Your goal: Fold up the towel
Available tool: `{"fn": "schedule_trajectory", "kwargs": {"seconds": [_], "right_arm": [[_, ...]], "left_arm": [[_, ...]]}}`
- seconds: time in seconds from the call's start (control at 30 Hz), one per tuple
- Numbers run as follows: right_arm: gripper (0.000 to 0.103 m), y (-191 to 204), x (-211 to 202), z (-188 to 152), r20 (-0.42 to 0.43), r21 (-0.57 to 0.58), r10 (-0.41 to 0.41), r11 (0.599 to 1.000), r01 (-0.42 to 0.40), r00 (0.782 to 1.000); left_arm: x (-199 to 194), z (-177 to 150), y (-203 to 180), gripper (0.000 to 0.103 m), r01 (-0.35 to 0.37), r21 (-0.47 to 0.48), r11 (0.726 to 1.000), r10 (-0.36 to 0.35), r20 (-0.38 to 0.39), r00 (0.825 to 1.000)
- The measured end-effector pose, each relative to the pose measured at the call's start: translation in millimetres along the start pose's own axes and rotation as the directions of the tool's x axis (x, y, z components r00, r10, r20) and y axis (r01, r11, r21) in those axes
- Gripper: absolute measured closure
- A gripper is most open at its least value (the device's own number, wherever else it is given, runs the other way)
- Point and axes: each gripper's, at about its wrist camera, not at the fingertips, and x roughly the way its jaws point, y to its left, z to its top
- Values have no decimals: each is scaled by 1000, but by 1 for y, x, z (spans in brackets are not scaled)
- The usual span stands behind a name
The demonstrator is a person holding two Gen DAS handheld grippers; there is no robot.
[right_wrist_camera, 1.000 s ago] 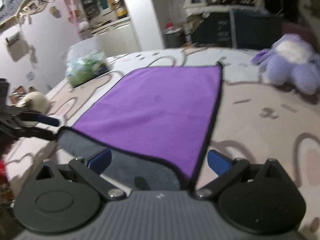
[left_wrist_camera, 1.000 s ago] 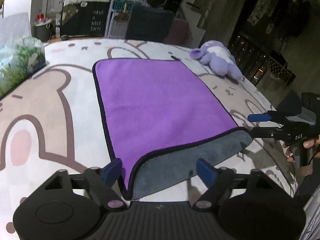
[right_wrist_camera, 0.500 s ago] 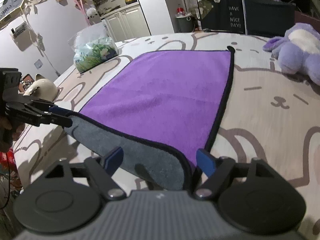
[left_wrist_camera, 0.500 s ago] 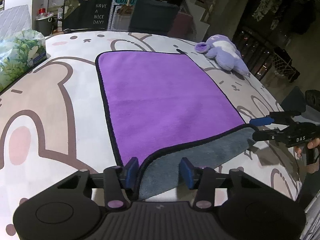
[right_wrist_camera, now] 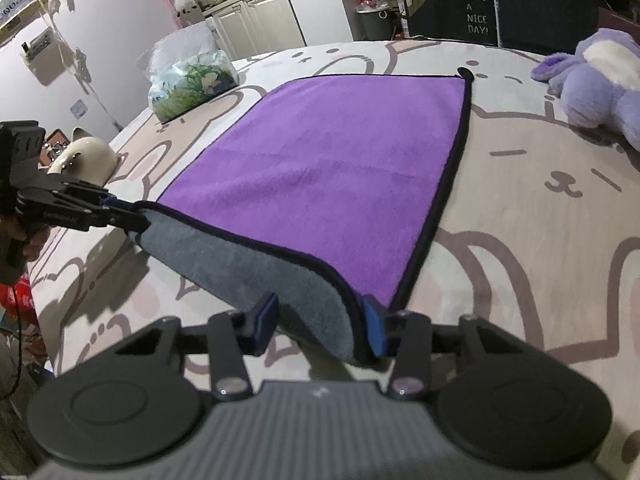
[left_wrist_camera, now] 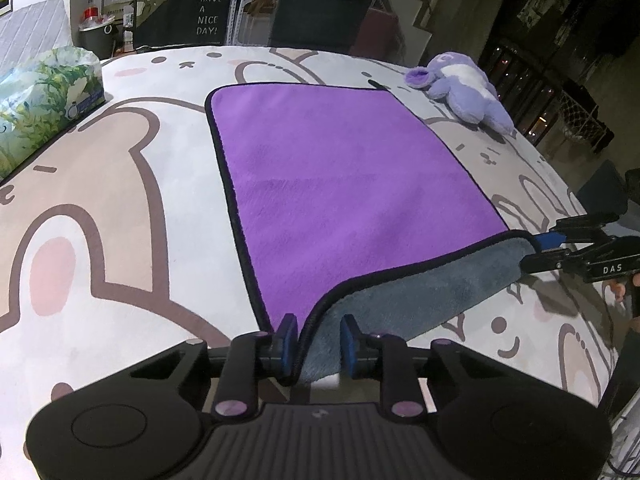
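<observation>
A purple towel (left_wrist_camera: pixel 340 184) with a black hem and grey underside lies spread on the bear-print cover; it also shows in the right wrist view (right_wrist_camera: pixel 332 164). Its near edge is lifted, showing the grey side (left_wrist_camera: pixel 420 300). My left gripper (left_wrist_camera: pixel 319 338) is shut on the towel's near left corner, and shows from the side in the right wrist view (right_wrist_camera: pixel 132 216). My right gripper (right_wrist_camera: pixel 320 320) is narrowing around the near right corner, with a gap still between its pads; seen from the left wrist view (left_wrist_camera: pixel 540 248) it touches that corner.
A purple plush toy (left_wrist_camera: pixel 468 92) lies far right of the towel. A green-patterned tissue pack (left_wrist_camera: pixel 36 104) sits far left. A white mug (right_wrist_camera: pixel 86 158) stands near the left edge. Dark furniture with a "Have a nice day" sign (left_wrist_camera: pixel 206 14) stands behind.
Both grippers have closed in on the near corners. The left went from wide open to shut on the towel. The right narrowed. The near edge has risen, showing more grey underside.
</observation>
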Motion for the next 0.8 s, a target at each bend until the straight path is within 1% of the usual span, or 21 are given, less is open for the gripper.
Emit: {"fn": "schedule_trajectory", "kwargs": {"seconds": [0.03,0.1,0.17,0.2,0.23,0.27,0.4,0.6,0.8], "right_arm": [[53,-1,0,-1,-5,1,0,1000,0,1000],[59,-3,-1,-2,-9,1,-2,1000,2,1000],[66,-3,-1,-2,-10,-5,-8,1000,8,1000],[72,-3,-1,-2,-10,-10,-9,1000,9,1000],[76,-2,-1,-2,-11,-15,-8,1000,8,1000],[82,-1,-2,-1,-10,-21,-9,1000,8,1000],[92,1,-5,0,5,-37,-14,999,14,1000],[96,-1,-17,0,31,-42,-12,999,13,999],[97,0,-28,0,59,-50,-6,999,9,998]], "left_arm": [[0,0,0,82,1,0,1000,-1,-2,1000],[1,0,0,89,2,2,1000,-2,-5,1000],[0,0,-1,93,-1,9,1000,1,-8,1000],[0,0,-1,94,-2,14,1000,2,-8,1000],[0,0,-1,95,-2,17,1000,2,-6,1000],[-1,1,-2,96,-2,20,1000,2,-4,1000],[-4,2,-2,97,1,20,1000,-1,10,1000],[-11,5,-4,98,18,20,1000,-18,32,999],[-21,6,-11,98,36,22,999,-38,62,997]]}}
